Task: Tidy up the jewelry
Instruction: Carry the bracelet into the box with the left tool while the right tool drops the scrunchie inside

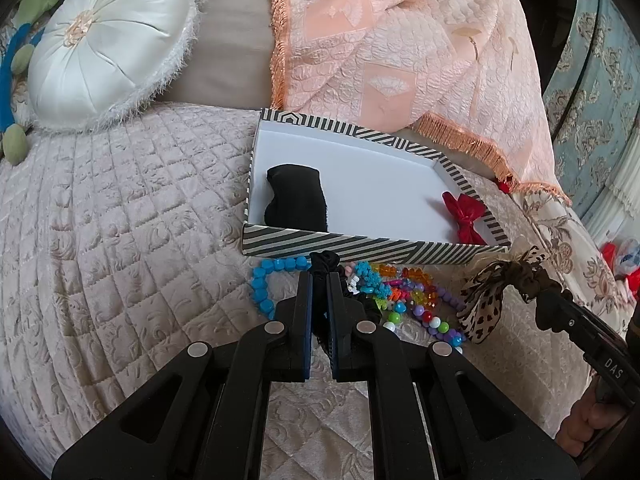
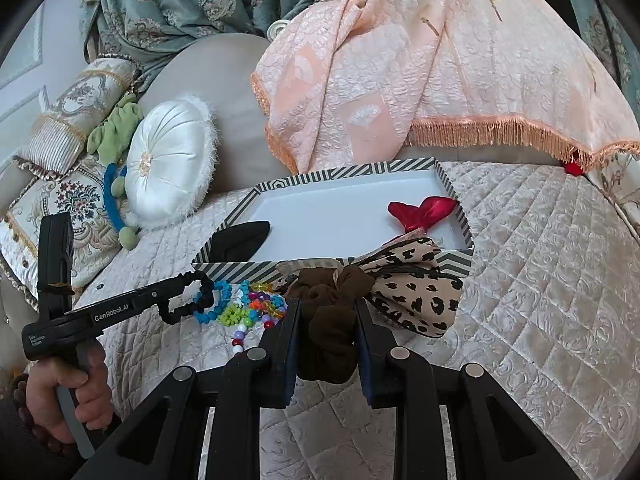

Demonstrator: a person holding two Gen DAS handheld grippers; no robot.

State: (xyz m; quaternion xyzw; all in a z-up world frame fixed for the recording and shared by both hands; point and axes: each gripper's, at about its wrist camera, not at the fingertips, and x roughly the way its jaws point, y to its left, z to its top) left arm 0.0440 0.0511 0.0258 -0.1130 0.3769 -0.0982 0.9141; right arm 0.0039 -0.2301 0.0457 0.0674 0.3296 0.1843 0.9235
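Observation:
A striped box (image 1: 372,249) with a white floor lies on the quilted bed; it holds a black cloth item (image 1: 296,196) at its left and a red bow (image 1: 466,214) at its right. A pile of coloured bead bracelets (image 1: 404,294) and a blue bead bracelet (image 1: 264,284) lie in front of it. My left gripper (image 1: 319,276) is shut on a black scrunchie (image 1: 325,259) just above the beads. My right gripper (image 2: 327,308) is shut on a brown scrunchie with a leopard-print bow (image 2: 404,284), held before the box's near wall (image 2: 240,269). The left gripper also shows in the right wrist view (image 2: 188,294).
A round white satin cushion (image 1: 108,48) leans at the back left. A peach fringed throw (image 1: 400,52) drapes behind the box. Patterned pillows (image 2: 68,200) and a green plush toy (image 2: 116,128) sit at the far left. The bed's right edge (image 1: 580,248) drops off.

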